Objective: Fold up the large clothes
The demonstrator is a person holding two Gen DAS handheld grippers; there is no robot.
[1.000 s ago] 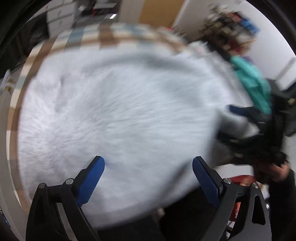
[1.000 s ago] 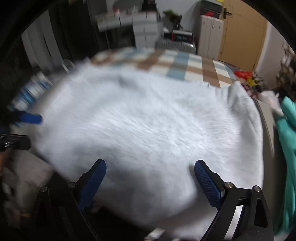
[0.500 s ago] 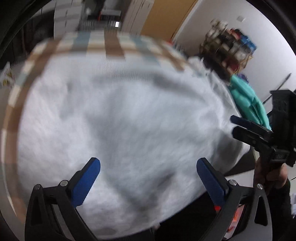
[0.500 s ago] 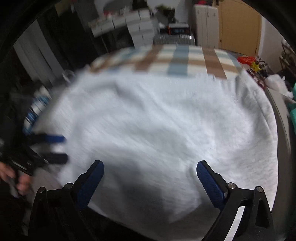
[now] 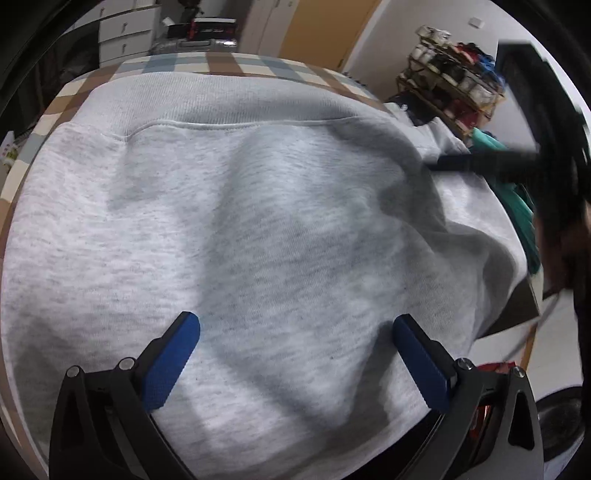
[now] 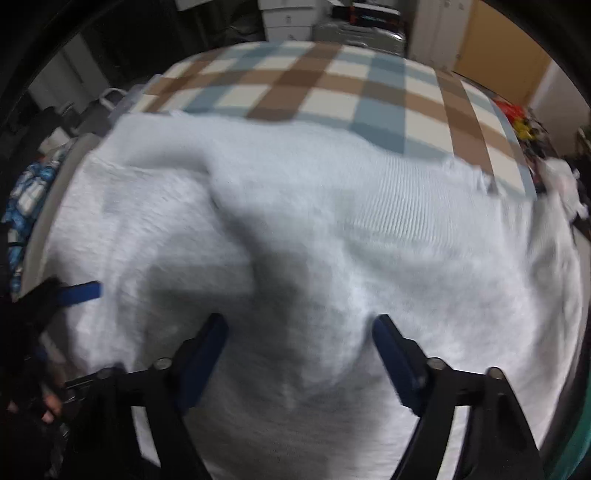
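Observation:
A large light-grey sweatshirt lies spread over a checked table, its ribbed hem at the far side. It also fills the right wrist view, blurred. My left gripper is open and empty, just above the sweatshirt's near part. My right gripper is open and empty over the near part too. The right gripper shows as a dark blur at the right of the left wrist view. The left gripper's blue finger shows at the left of the right wrist view.
The brown, blue and cream checked table is bare beyond the sweatshirt. A teal garment lies at the right edge. A cluttered shelf stands behind it. White drawers stand at the back.
Both grippers have moved closer over the sweatshirt. The right gripper has risen and swung toward the far right side. Both stay open.

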